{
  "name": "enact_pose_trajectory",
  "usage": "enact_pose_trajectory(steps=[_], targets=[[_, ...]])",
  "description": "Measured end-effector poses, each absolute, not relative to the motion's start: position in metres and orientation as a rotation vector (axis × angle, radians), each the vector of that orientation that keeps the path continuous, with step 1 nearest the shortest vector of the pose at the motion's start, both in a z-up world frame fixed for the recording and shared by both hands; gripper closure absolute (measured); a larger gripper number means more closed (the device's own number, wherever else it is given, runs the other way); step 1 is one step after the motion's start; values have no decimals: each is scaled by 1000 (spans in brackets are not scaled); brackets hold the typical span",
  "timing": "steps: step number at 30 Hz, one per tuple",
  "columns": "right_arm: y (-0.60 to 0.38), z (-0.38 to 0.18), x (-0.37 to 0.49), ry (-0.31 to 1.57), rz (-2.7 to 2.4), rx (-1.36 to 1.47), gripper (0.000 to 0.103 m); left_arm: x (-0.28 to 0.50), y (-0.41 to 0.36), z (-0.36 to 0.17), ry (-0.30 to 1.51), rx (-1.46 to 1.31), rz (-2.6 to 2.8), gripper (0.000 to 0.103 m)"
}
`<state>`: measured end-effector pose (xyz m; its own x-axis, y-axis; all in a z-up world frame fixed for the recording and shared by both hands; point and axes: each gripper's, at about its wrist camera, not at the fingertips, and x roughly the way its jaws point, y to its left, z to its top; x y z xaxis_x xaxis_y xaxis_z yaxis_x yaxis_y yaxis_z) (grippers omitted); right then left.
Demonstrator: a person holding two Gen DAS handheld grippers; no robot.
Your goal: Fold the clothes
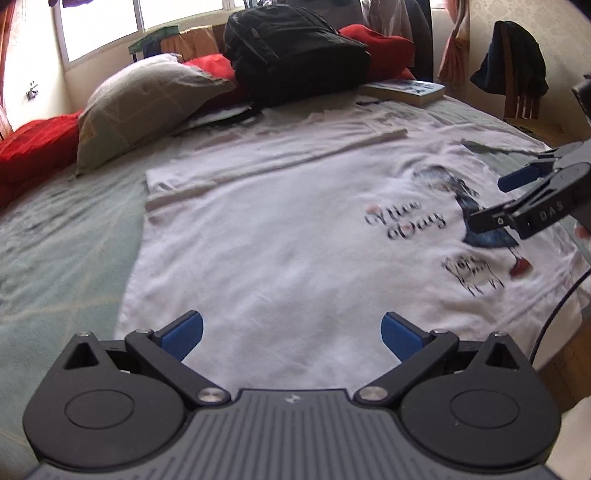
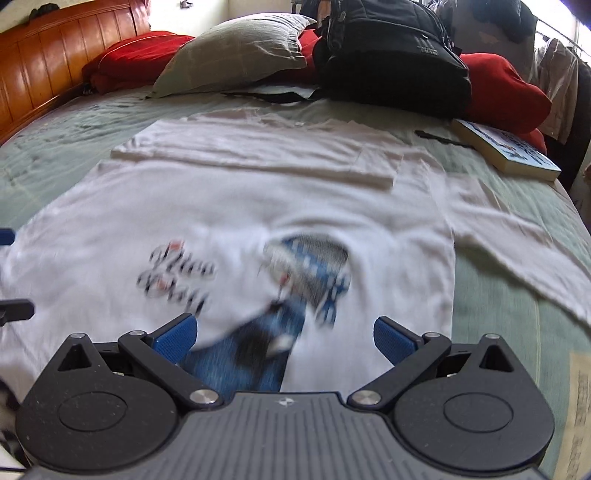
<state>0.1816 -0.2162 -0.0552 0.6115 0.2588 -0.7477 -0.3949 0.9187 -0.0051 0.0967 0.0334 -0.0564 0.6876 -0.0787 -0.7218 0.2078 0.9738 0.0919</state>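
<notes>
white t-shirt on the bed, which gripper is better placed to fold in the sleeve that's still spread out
Right. The right gripper, open, is over the t-shirt print, with the spread sleeve on its side. The left gripper is over the hem end, farther off.

A home bedroom. A bed (image 2: 517, 236) with a green sheet fills the view, its wooden headboard (image 2: 55, 62) at 10 o'clock. A pillow (image 2: 236, 48), red cushions (image 2: 136, 59), a backpack (image 2: 391, 55) and a book (image 2: 506, 151) lie on it. Windows (image 1: 103, 26) at 11 o'clock; clothes (image 1: 513, 59) hang at 1 o'clock.
</notes>
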Motion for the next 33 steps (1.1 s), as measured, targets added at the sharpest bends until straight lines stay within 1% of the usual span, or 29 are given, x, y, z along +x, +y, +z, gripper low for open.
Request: enact_pose_trajectory(steps=[4, 9, 12, 17, 22, 27, 33], targets=[[-223, -75, 152, 841, 351, -169, 0, 80, 33, -71, 818, 142, -149, 1], [-230, -75, 124, 800, 335, -157, 0, 66, 27, -57, 782, 180, -143, 1], [-231, -69, 118, 773, 349, -145, 0, 64, 20, -47, 750, 195, -151, 1], [-234, -78, 118, 790, 370, -110, 0, 63, 9, -51, 757, 188, -150, 1], [-249, -77, 112, 769, 407, -64, 0, 63, -2, -55, 763, 180, -149, 1], [-288, -61, 118, 729, 403, 68, 0, 63, -13, -59, 770, 173, -147, 1], [-378, -50, 148, 597, 255, 269, 0, 56, -33, -46, 716, 193, -180, 1]])
